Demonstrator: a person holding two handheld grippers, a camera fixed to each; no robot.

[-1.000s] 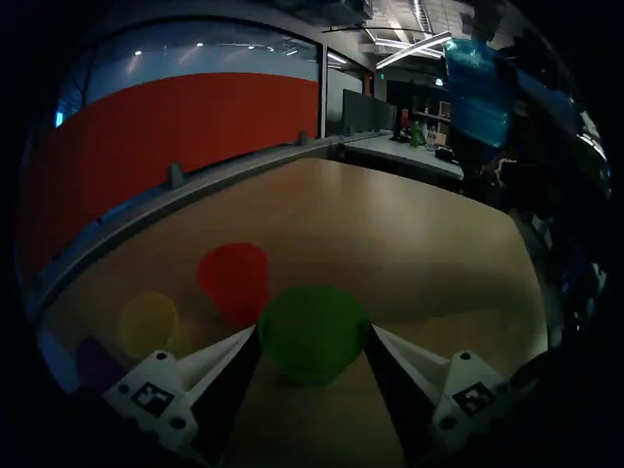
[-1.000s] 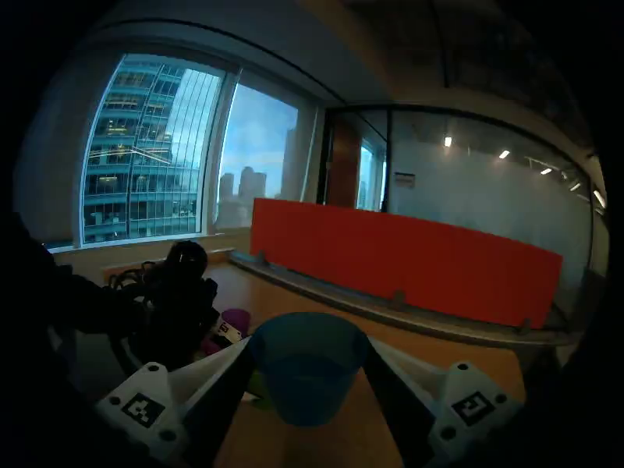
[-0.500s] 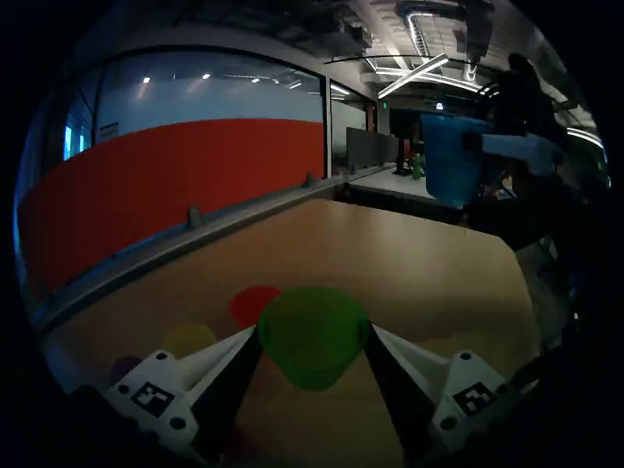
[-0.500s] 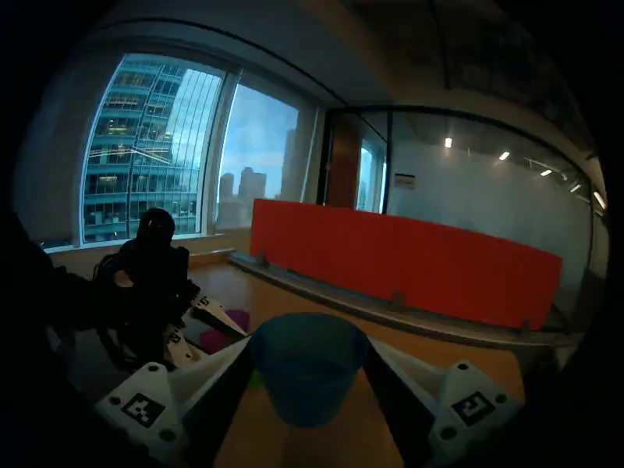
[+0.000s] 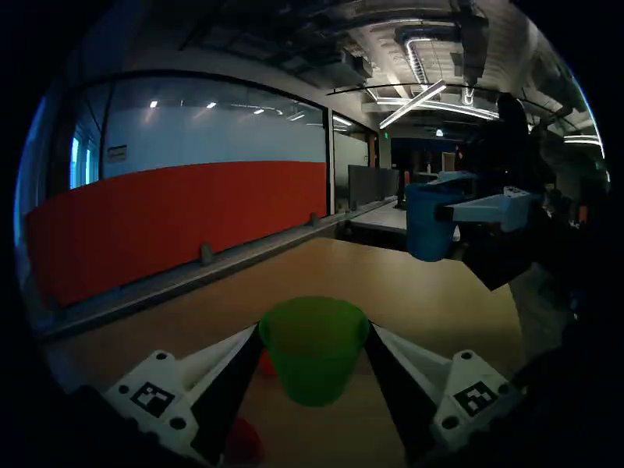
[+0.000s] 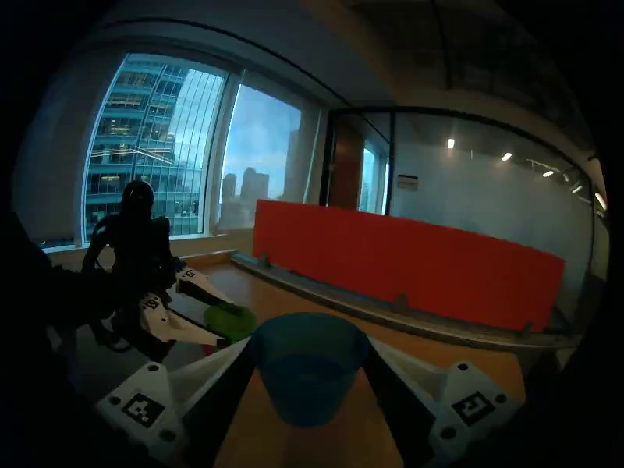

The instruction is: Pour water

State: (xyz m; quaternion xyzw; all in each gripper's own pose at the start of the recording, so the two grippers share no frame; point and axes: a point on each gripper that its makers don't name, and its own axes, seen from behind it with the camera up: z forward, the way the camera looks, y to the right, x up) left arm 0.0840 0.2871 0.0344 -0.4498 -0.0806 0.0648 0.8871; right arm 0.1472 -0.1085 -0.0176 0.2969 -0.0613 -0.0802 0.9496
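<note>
You are looking across a wooden table (image 5: 374, 273) in a dim office. A red partition (image 5: 171, 210) is running along its far edge, with a grey rail (image 5: 195, 269) sitting at its foot and a pale glass wall (image 5: 218, 132) rising above it. Strip lights (image 5: 413, 101) are glowing beneath exposed ducts (image 5: 425, 35) overhead. In the right gripper view, tall windows (image 6: 156, 148) are showing you high-rise towers (image 6: 129, 140) and a blue sky (image 6: 265, 125).

Left gripper (image 5: 312, 334), right gripper (image 6: 308, 343) clamped (aloft)
</note>
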